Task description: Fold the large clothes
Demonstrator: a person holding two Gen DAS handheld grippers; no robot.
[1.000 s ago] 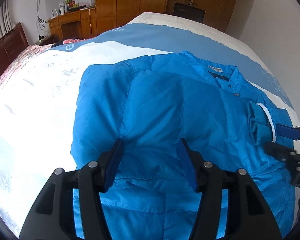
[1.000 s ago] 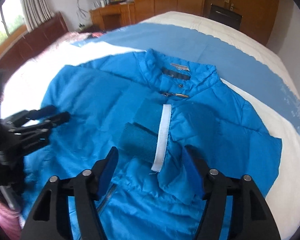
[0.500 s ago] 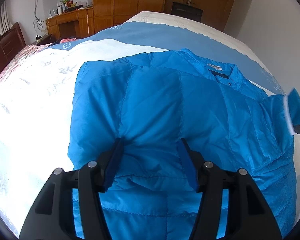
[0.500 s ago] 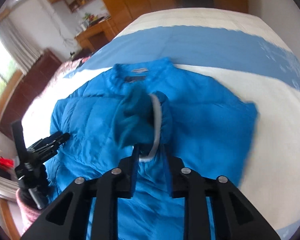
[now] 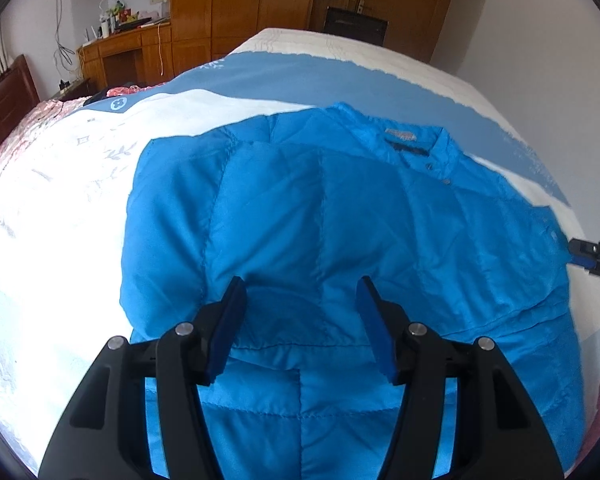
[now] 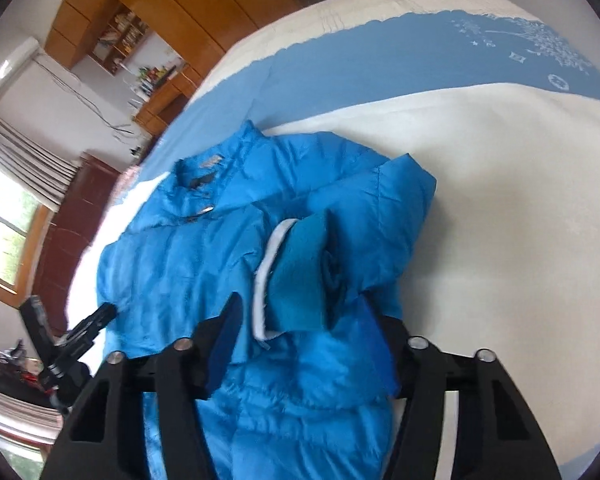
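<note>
A bright blue puffer jacket lies front up on the bed, collar away from me. My left gripper is open and empty, hovering over the jacket's lower left part. In the right wrist view the jacket has its right sleeve folded over the body, with the teal cuff and its white trim lying just ahead of my right gripper. The right gripper is open, its fingers on either side of the cuff. The right gripper's tip also shows in the left wrist view.
The bed has a white quilt with a blue band across it. Wooden wardrobes and a desk stand beyond the bed. A dark headboard and a window are at the left in the right wrist view.
My right gripper was shut on the sleeve cuff and carried it to the right; now it has opened and the cuff lies on the jacket. The left gripper stayed open in place.
</note>
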